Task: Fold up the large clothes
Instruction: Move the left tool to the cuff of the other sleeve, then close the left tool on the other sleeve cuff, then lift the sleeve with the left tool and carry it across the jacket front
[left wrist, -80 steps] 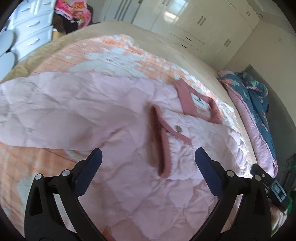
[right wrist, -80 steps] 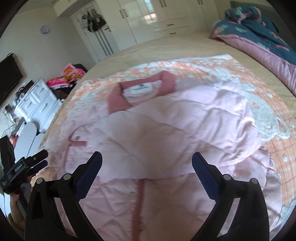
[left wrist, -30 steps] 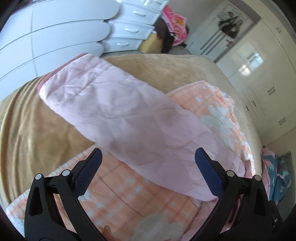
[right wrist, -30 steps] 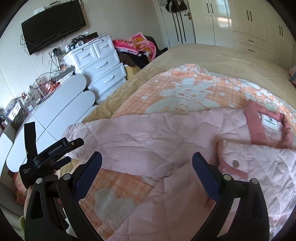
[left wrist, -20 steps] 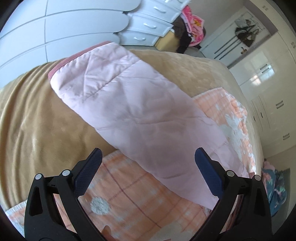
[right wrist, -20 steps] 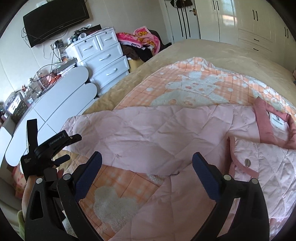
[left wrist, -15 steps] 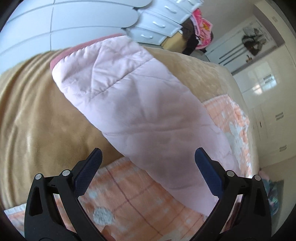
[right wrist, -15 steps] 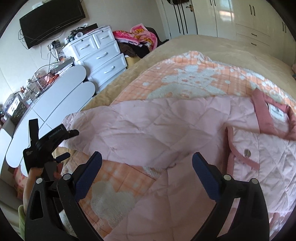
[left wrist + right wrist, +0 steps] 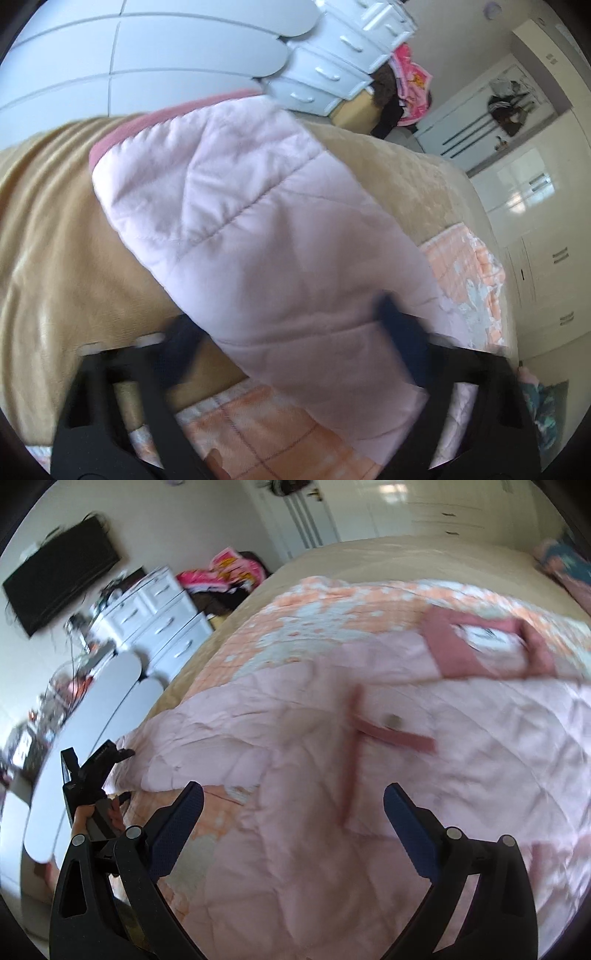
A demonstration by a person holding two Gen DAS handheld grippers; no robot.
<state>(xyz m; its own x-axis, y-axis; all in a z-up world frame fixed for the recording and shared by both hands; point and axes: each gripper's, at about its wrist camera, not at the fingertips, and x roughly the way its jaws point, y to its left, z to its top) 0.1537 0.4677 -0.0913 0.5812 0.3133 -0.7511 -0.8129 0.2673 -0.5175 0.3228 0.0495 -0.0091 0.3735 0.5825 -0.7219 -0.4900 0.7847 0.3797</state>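
The pink quilted jacket (image 9: 388, 775) lies spread on the bed (image 9: 369, 554), over an orange checked blanket (image 9: 314, 602). In my right wrist view its darker pink collar (image 9: 484, 646) is toward 1 o'clock and the snap tab (image 9: 399, 734) on the front sits near the middle.

The part that matters is the outstretched sleeve (image 9: 258, 229). In my left wrist view its long axis runs from the dark pink cuff (image 9: 162, 122) at about 10 o'clock down to where it joins the body at about 4 o'clock. It passes straight between my left jaws, crossing the tan bedspread (image 9: 48, 229) toward the bed's edge.

My left gripper (image 9: 291, 332) is the nearer one by far: its fingers stand spread on either side of the sleeve, holding nothing. They are blurred, so I cannot tell whether the pads touch the cloth. The cuff is beyond the tips, so I judge a grasp there needs more reach toward 10 o'clock.

In the right wrist view the left gripper shows at about 8 o'clock, at the sleeve's end. My right gripper (image 9: 291, 816) hangs over the jacket's lower front, jaws wide apart and empty, well apart from the sleeve.

The white drawers (image 9: 332, 62) stand past the bed's edge.
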